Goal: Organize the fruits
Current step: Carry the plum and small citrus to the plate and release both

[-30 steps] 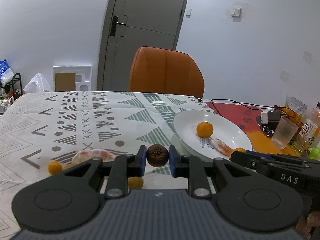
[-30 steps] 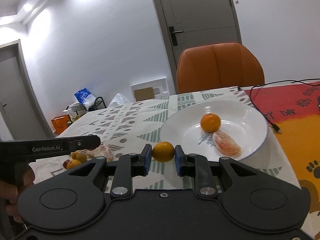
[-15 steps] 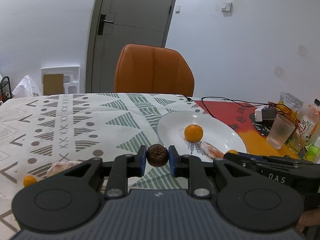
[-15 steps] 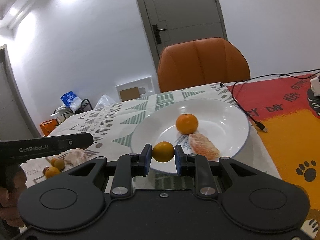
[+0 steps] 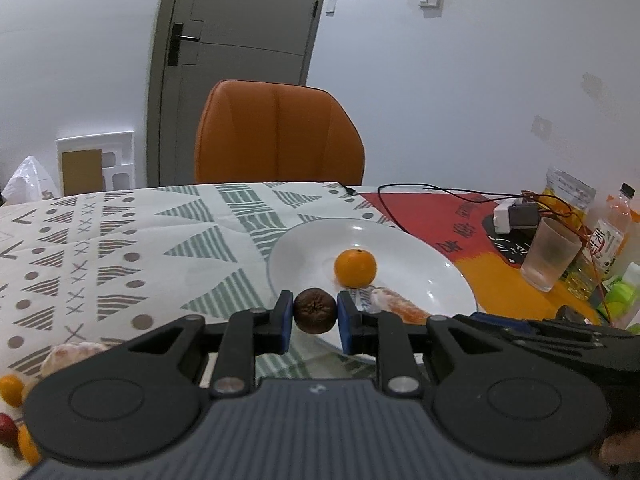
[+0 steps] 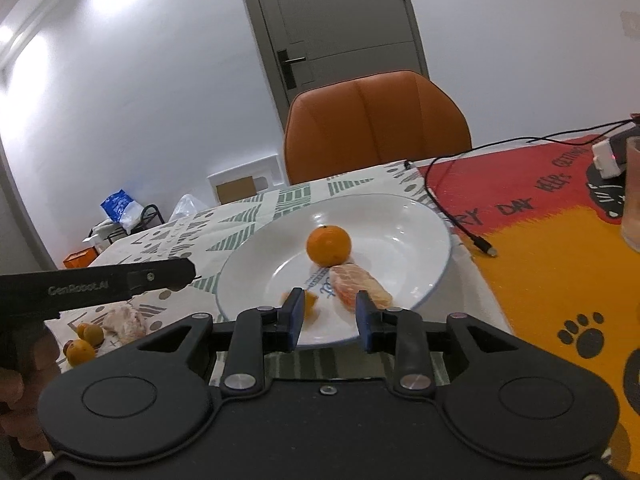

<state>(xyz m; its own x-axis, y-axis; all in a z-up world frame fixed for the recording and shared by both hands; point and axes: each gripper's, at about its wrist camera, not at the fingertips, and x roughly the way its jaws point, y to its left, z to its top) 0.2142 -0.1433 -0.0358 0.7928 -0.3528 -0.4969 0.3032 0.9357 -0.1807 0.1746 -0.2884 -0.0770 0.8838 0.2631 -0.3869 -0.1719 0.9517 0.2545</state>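
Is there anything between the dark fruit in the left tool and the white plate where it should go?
Nothing visible blocks it. The dark brown fruit sits clamped in the left tool just at the near rim of the white plate. The whole orange and the peeled segment lie further in, leaving the near left part bare.

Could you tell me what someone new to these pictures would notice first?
Probably the white plate on the patterned tablecloth, holding a whole orange and a peeled segment. Next, the left tongs shut on a dark brown fruit at the plate's near rim, while the right tongs are opening over a small orange fruit.
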